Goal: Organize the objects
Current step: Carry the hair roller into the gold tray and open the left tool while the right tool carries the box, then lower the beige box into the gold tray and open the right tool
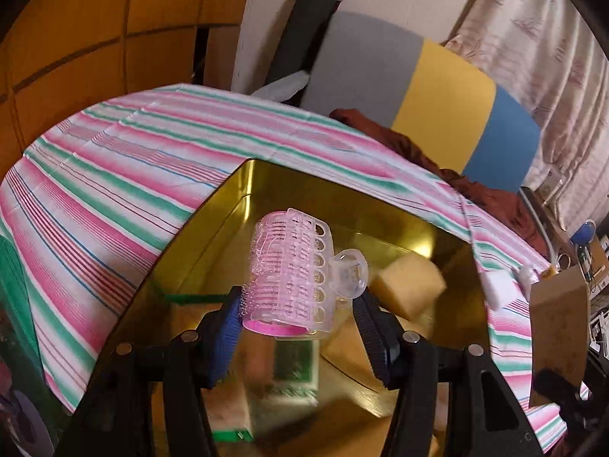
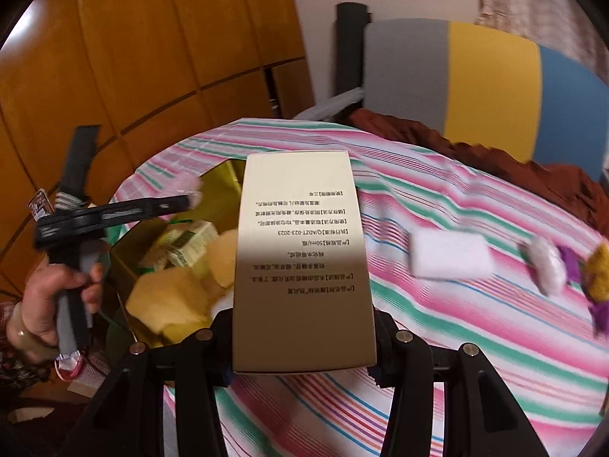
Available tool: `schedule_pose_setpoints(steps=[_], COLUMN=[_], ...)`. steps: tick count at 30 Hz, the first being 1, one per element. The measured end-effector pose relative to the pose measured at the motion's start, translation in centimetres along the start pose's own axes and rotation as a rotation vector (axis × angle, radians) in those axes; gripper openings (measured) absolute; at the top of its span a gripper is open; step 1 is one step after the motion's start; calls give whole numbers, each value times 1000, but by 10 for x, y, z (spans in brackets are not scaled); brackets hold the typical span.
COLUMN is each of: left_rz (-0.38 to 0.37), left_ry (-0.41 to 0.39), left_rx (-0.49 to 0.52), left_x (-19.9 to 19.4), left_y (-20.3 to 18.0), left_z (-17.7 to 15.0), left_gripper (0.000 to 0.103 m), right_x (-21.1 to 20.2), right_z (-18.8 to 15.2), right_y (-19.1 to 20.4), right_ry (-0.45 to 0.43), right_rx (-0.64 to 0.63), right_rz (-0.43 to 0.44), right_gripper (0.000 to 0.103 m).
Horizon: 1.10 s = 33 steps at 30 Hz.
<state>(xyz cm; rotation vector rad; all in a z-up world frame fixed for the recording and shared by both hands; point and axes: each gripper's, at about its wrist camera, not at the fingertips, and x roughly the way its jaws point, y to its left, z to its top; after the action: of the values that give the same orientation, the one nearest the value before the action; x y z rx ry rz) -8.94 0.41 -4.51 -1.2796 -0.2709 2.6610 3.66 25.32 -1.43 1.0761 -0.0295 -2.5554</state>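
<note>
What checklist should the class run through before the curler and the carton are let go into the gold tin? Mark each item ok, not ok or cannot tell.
1. Left gripper holds the pink curler firmly: ok.
2. Curler is above the gold tin: ok.
3. Right gripper holds the cream carton: ok.
4. Carton is fully above the tin: not ok, it sits over the tin's edge and the striped cloth.
5. Space left in the tin among the yellow sponges: cannot tell.
</note>
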Motion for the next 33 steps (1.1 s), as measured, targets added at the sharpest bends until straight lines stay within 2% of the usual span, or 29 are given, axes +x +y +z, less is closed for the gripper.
schedule_pose_setpoints(steps=[7, 11, 14, 23, 33], left_rz=[8, 19, -6, 1, 11], left_ry=[57, 113, 114, -47, -119], left_rx=[-34, -68, -104, -179, -239], left_x=[27, 39, 35, -17, -38], left_y=[18, 27, 34, 45, 56], left_z=[23, 27, 23, -4, -8], left_gripper=[59, 60, 61, 61, 61], right_x=[34, 51, 63, 97, 155], right_z=[30, 41, 46, 62, 97], right_y=[40, 51, 52, 49, 62], right_ry=[39, 64, 85, 140, 176], right_rx=[-50, -46, -42, -11, -25], right_rz=[33, 49, 48, 45, 11], right_gripper=[50, 50, 50, 50, 50])
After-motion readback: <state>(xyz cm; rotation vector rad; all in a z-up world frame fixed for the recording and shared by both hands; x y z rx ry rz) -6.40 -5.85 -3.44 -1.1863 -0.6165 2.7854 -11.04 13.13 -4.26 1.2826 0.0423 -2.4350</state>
